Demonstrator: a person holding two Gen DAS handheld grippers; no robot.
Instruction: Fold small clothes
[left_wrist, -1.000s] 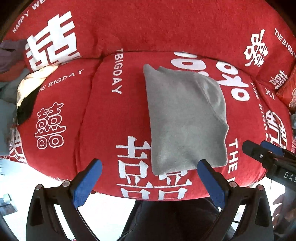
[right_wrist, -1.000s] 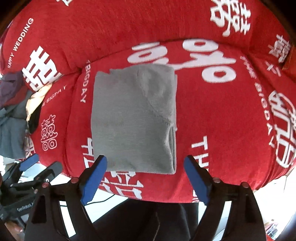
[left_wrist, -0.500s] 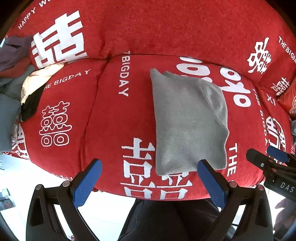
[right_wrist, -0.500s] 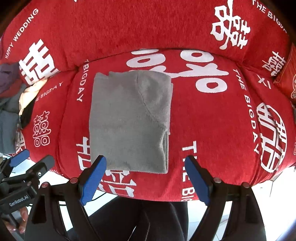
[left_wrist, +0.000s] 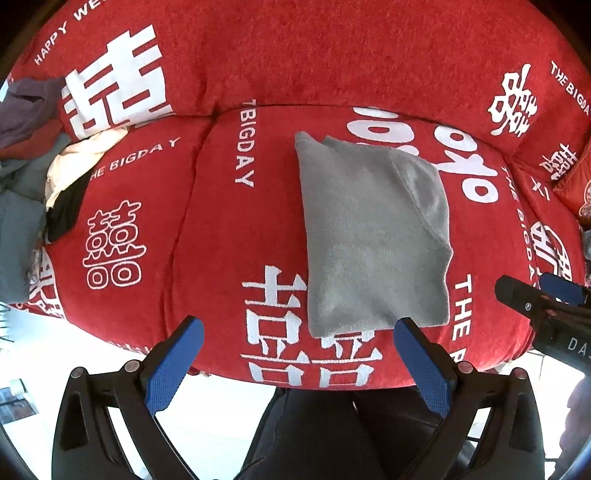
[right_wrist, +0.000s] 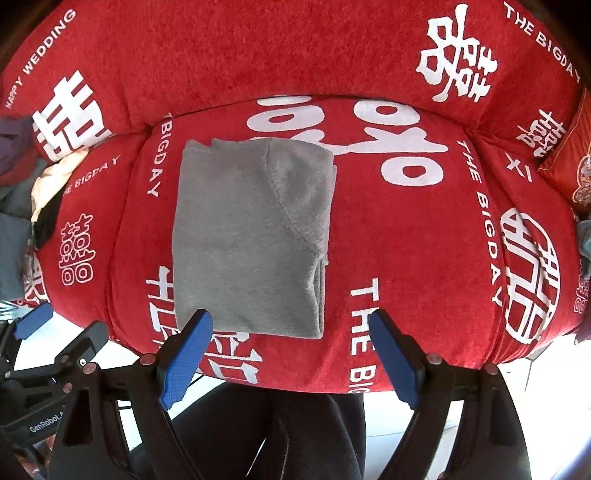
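Note:
A grey fleece garment (left_wrist: 373, 240) lies folded into a flat rectangle on the red sofa seat cushion (left_wrist: 229, 229); it also shows in the right wrist view (right_wrist: 251, 240). My left gripper (left_wrist: 299, 332) is open and empty, held above the sofa's front edge just short of the garment's near edge. My right gripper (right_wrist: 291, 332) is open and empty, also at the front edge, its left finger (right_wrist: 188, 350) over the garment's near left corner. Each gripper shows in the other's view, the right one (left_wrist: 546, 306) and the left one (right_wrist: 48, 332).
A pile of loose clothes (left_wrist: 33, 173) in purple, cream, black and grey lies at the sofa's left end. The red backrest (left_wrist: 295, 55) rises behind the seat. A red cushion (right_wrist: 569, 166) sits at the right. The person's dark-clad legs (right_wrist: 280, 435) are below the grippers.
Both grippers have drawn back and shifted slightly; the garment sits a little farther off in both views. It has not moved on the cushion. Both grippers stay open.

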